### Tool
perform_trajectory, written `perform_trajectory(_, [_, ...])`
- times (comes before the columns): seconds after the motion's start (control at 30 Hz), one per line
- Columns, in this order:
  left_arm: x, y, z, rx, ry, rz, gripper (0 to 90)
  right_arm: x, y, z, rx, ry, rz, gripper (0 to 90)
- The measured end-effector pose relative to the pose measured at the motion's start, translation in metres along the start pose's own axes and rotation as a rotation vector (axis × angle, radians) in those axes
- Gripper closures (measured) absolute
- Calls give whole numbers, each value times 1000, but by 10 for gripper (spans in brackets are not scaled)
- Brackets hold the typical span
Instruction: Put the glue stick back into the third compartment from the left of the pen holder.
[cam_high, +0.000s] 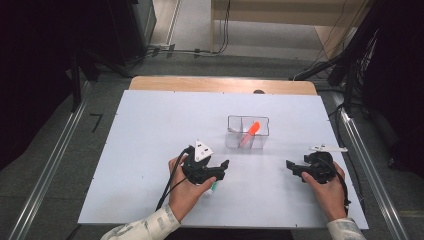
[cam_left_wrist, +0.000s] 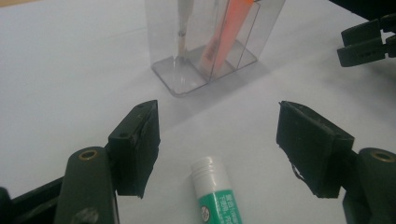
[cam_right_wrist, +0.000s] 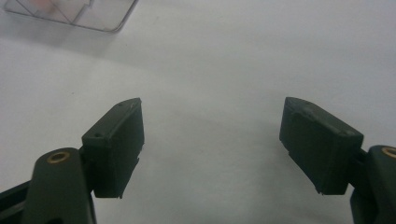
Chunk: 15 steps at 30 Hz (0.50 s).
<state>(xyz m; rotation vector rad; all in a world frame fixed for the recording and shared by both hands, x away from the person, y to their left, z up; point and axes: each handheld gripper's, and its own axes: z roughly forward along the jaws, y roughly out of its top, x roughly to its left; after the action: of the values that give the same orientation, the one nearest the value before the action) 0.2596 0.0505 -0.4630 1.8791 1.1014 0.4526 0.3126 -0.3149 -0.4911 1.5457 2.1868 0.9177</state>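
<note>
A green and white glue stick (cam_left_wrist: 217, 196) lies flat on the white table, its white cap end pointing toward a clear divided box (cam_left_wrist: 210, 42). My left gripper (cam_left_wrist: 217, 149) is open and low over the table, one jaw on each side of the glue stick without touching it. In the high view the glue stick (cam_high: 213, 187) pokes out from beneath the left gripper (cam_high: 223, 170). The clear box (cam_high: 247, 132) holds an orange marker (cam_high: 250, 132) and a thin silver pen (cam_left_wrist: 182, 32). My right gripper (cam_right_wrist: 212, 140) is open over bare table with nothing between its jaws, right of the box (cam_high: 291, 169).
The white tabletop (cam_high: 150, 150) stretches wide to the left and front. A wooden strip (cam_high: 220, 84) runs along its far edge. Metal rails (cam_high: 55, 160) flank both sides, with cables on the floor behind. A corner of the clear box (cam_right_wrist: 74, 14) lies ahead-left of the right gripper.
</note>
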Motion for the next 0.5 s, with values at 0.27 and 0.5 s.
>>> perform_trajectory(0.27, [4,-11,4,31,22,-13,304,1,0,0,1,-1,-3,207])
perform_trajectory(0.5, [3,-18,9,53,29,-11,304,0,0,0,3,1,-4,206])
